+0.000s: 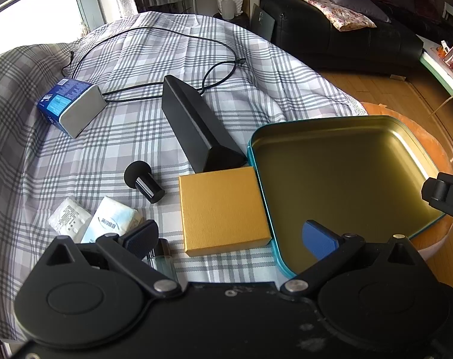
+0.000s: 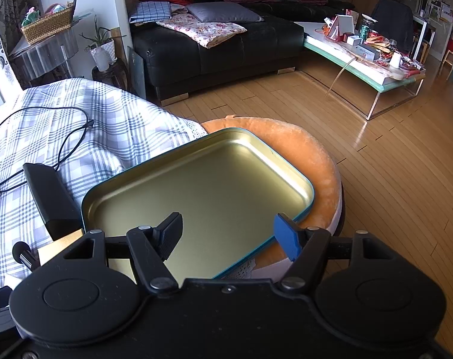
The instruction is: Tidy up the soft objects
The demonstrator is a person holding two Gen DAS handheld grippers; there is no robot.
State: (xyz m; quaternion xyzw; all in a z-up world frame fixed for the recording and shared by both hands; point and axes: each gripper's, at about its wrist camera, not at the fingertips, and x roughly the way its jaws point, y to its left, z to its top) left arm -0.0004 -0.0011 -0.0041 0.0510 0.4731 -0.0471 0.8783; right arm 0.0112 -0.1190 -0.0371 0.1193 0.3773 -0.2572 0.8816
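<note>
step in hand: judged as the very start; the tin tray (image 1: 346, 179) holds nothing, and no soft thing is picked up yet.
surface: a bed under a grey plaid sheet (image 1: 136, 137) carries everything; the tin tray is the landmark, lying at the bed's edge, partly on an orange plush cushion (image 2: 310, 149).
tin tray: teal outside, dull gold inside, shallow, rounded corners.
black prism box (image 1: 193, 122): long and dark, just left of the tray, its near end almost at the tray's rim.
yellow box (image 1: 223, 212): flat and stiff-looking, touching the tray's left rim, just below the prism box.
blue and grey box (image 1: 71, 104): well left of the tray, a black cable (image 1: 154, 56) looping behind it.
tissue packs (image 1: 106, 221): two small soft packs in white and pale blue wrap, well left of the tray, beyond the yellow box; these look like the task's soft things.
black knob (image 1: 144, 184): small, with a foam-like head, between the packs and the prism box; whether it counts as soft i cannot tell.
left gripper (image 1: 235, 236): fingers wide apart, empty, over the yellow box and the tray's near corner.
right gripper (image 2: 226, 236): fingers apart, empty, over the tray.
next move: likely the left gripper swings left to a tissue pack, closes gently on the yielding wrap, then carries it to the tray.
</note>
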